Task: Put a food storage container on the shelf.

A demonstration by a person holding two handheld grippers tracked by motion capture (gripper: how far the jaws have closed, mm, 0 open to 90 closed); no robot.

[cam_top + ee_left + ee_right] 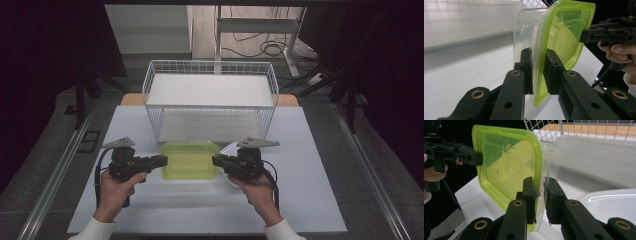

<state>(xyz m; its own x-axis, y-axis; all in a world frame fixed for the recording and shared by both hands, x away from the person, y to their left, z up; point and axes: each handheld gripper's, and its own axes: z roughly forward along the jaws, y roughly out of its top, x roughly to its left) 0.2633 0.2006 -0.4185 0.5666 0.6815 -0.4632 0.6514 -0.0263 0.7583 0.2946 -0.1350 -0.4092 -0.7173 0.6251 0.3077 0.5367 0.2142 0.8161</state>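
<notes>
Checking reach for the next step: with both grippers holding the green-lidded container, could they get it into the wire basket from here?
Probably yes. The left gripper and right gripper clamp the container by its opposite rims, and the wire basket stands directly behind it, open at the top, with nothing between.

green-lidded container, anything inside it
Through the green lid and the clear walls of the container nothing shows inside in either gripper view; it looks empty. The strip of rim clamped between the fingers of both grippers is covered.

I see a clear plastic box [190, 160] with a lime-green lid [564, 32], shut, held level just before a wire basket [210, 95].
</notes>
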